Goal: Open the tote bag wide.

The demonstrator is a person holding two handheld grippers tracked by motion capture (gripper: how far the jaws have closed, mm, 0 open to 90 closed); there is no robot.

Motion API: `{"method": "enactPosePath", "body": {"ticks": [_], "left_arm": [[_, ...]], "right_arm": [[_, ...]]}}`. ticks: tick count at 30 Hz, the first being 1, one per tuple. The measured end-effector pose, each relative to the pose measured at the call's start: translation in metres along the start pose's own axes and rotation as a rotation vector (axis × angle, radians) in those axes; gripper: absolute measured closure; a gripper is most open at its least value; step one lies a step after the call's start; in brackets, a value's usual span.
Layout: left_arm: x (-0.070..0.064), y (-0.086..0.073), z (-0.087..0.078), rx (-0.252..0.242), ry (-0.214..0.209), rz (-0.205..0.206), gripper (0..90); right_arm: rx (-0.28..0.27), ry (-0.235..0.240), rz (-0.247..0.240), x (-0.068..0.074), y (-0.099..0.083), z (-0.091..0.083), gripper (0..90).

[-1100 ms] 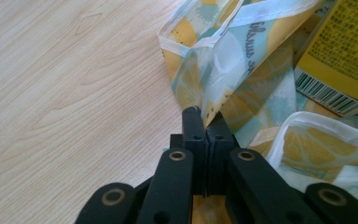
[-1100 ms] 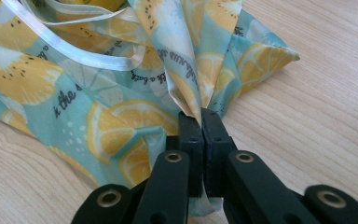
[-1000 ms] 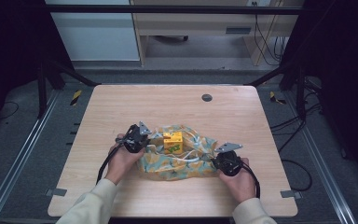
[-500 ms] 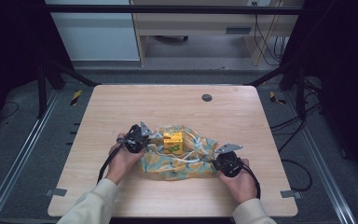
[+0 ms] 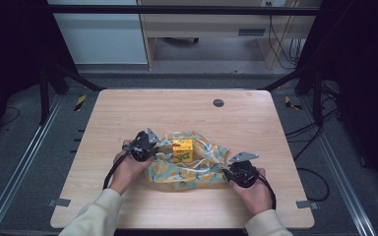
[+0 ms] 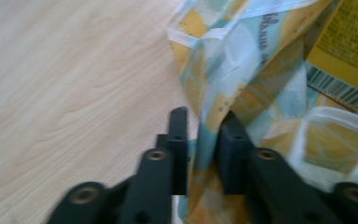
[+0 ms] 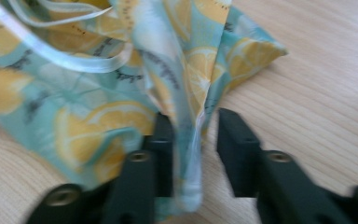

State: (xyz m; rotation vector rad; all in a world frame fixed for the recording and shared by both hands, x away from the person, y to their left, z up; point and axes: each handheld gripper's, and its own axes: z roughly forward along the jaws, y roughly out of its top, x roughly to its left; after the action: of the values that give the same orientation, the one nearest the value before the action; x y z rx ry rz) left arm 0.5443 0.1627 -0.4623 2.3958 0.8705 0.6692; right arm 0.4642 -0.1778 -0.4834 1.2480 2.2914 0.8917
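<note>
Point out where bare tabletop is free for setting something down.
Free: the far half of the light wooden table around the small dark round insert, plus both side margins. Crowded: the near middle, with the lemon-print cloth bag, yellow carton and both grippers.

**Around the table: the quiet surroundings**

The light wooden table (image 5: 128,118) spreads wide, and up near its far edge sits a small dark round grommet (image 5: 218,103), well apart from everything else. Beyond the table, a pale cabinet (image 5: 98,39) stands beside a wooden desk (image 5: 202,24). Cables (image 5: 280,44) hang down at the right. Yellow-and-black tape marks (image 5: 80,102) show on the grey floor (image 5: 10,147), left of the table.
</note>
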Motion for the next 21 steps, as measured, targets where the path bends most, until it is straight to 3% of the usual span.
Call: {"method": "enactPosePath", "body": {"ticks": [4,6,10,14,21], "left_arm": [[0.001,0.0,-0.016,-0.055,0.03,-0.026,52.0],[0.002,0.002,-0.026,-0.1,0.051,-0.024,46.0],[0.005,0.006,-0.045,-0.161,0.053,-0.043,39.3],[0.001,0.009,-0.063,-0.195,0.045,-0.042,33.2],[-0.001,-0.005,-0.085,-0.207,0.032,-0.058,21.8]], "right_arm": [[-0.042,-0.043,0.015,0.004,0.0,-0.013,44.3],[-0.081,-0.066,0.02,0.009,0.001,-0.02,35.6],[-0.178,-0.082,0.03,0.012,0.005,-0.032,20.2],[-0.276,-0.098,0.05,0.013,0.011,-0.042,11.9],[-0.306,-0.148,0.105,0.003,0.008,-0.051,7.4]]}}
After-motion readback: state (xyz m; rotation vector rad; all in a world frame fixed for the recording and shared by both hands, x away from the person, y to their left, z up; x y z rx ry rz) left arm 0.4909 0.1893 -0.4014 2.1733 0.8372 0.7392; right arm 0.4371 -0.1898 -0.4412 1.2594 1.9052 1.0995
